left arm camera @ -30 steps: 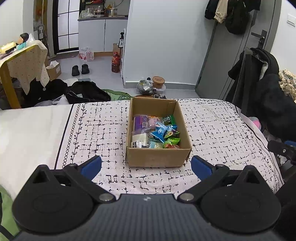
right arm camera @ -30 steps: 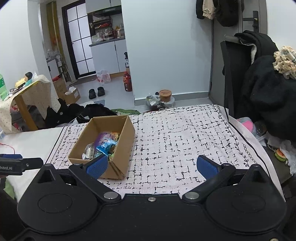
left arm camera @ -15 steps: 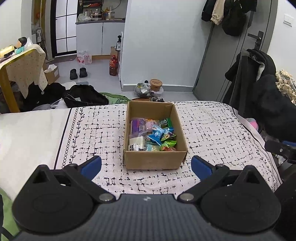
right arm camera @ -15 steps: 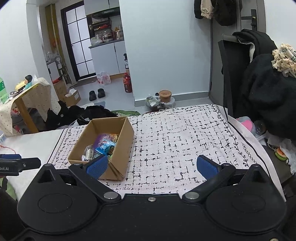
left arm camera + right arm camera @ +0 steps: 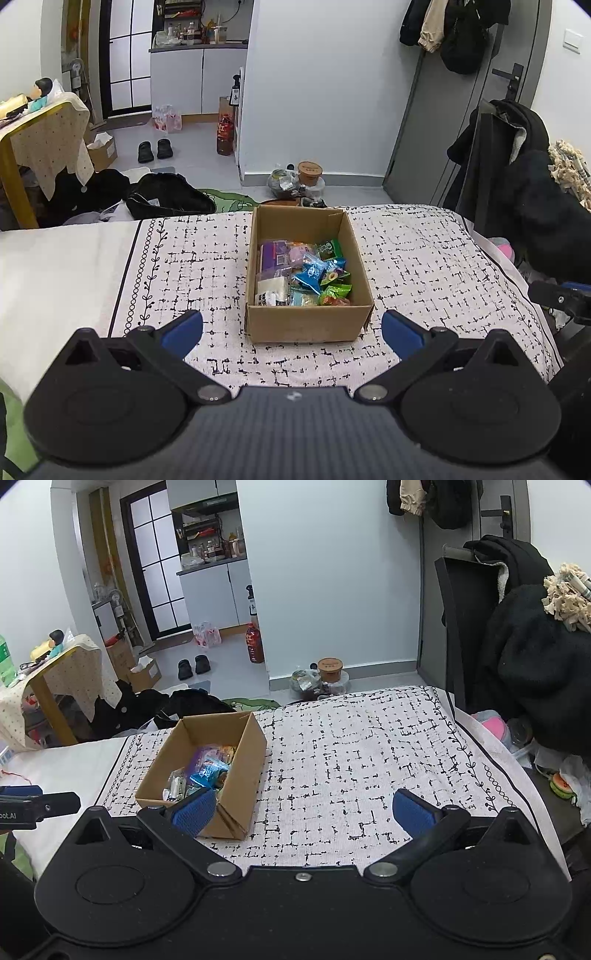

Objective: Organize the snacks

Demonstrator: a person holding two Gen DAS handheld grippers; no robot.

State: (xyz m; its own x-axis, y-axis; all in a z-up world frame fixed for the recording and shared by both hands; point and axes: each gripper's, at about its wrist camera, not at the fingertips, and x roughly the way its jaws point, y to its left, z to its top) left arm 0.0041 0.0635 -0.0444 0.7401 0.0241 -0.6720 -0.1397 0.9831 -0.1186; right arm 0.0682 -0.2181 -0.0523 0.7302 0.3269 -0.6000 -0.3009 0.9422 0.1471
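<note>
Far left, bare white sheet, nothing on it. Left gripper [image 5: 291,330] hovers low over the patterned bedspread [image 5: 424,258], fingers spread wide, nothing between them. It's lined up square on the cardboard box [image 5: 308,325], probably so it can drop straight in. Box sits mid-bed, flaps gone, top open for easy reach. Snack packets [image 5: 306,273] all piled inside: purple one at the back, blue in the middle, green ones on the right side. None loose on the bed. Right gripper [image 5: 303,808] is also spread wide and empty, off to the box's right over clear bedspread, looks like it's staying out of the way. Task reads as finished or about to restart.
</note>
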